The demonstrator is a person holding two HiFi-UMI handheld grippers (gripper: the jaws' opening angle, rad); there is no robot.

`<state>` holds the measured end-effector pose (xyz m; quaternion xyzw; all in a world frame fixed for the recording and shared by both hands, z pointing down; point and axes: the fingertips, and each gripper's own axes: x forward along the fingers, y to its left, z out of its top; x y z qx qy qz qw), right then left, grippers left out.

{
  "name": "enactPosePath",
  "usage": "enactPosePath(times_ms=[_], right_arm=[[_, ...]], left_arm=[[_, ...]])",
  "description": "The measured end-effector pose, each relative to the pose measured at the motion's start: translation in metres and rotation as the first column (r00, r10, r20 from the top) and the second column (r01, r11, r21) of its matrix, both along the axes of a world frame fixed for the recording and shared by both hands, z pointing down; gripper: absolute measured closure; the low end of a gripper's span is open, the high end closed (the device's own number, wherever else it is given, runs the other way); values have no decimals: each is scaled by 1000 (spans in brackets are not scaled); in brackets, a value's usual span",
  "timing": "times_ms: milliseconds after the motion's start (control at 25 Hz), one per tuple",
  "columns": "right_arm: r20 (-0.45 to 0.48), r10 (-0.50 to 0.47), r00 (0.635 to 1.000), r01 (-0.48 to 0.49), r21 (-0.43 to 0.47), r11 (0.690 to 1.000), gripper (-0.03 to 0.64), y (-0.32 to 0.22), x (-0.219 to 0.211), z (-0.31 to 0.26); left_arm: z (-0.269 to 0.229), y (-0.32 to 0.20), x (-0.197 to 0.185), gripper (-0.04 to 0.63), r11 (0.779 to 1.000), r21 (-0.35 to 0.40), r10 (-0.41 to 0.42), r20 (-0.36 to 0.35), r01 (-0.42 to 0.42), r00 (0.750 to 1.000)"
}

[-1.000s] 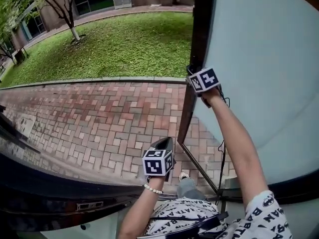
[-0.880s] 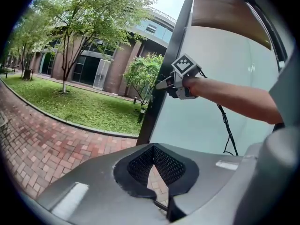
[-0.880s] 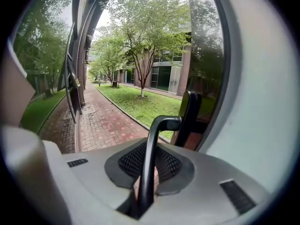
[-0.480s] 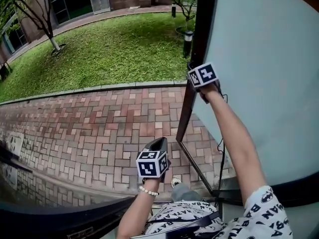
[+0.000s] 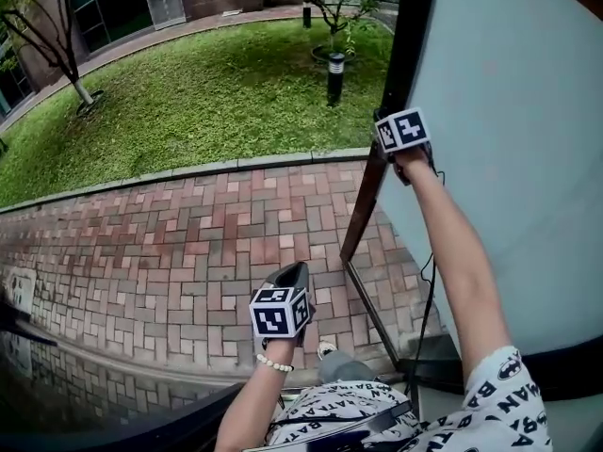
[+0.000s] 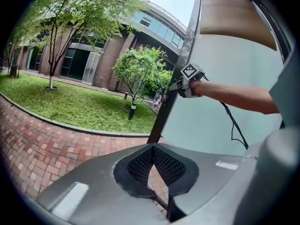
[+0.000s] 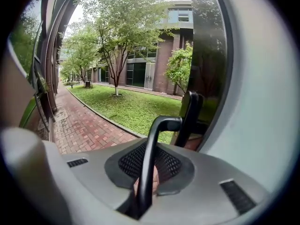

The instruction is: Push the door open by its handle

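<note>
Right gripper (image 7: 149, 175) clamps the thin black handle (image 7: 151, 139) at the edge of the door (image 5: 509, 158), which fills 1–4 o'clock in head view; left gripper (image 5: 294, 276) sits closed, empty, at 6 o'clock. Big framed panel, likely heavy; bar rigid but smooth, so grip its straight run below the bend. Hinges and handle's lower mount hidden.

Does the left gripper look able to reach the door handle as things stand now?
Probably yes: only open air lies between the left gripper and the door handle, though the right gripper clamps it.
</note>
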<state>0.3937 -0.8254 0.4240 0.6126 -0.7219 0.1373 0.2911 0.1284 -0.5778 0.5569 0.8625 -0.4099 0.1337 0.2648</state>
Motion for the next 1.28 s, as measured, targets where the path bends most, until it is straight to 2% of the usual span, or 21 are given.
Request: enactPosePath(times_ms=[440,920,1120,1280], right_arm=[[11,150,989,-150,-9,989,568,-20,118,-4],[-24,306,952,-306,-20,952,568,-15,243,-2],[-26,346,938,-346,-24,938,569,-8,279,-2],[-43,369,928,-370,-18,929,574,-3,289,-7]], left_arm=[[3,-43,41,607,998,-18,61,15,-60,998],[19,-72,74,607,994,-48,102,33,-100,994],[26,-75,84,607,992,-69,109,24,-108,994],[27,-74,83,607,992,-71,105,18,-103,994]])
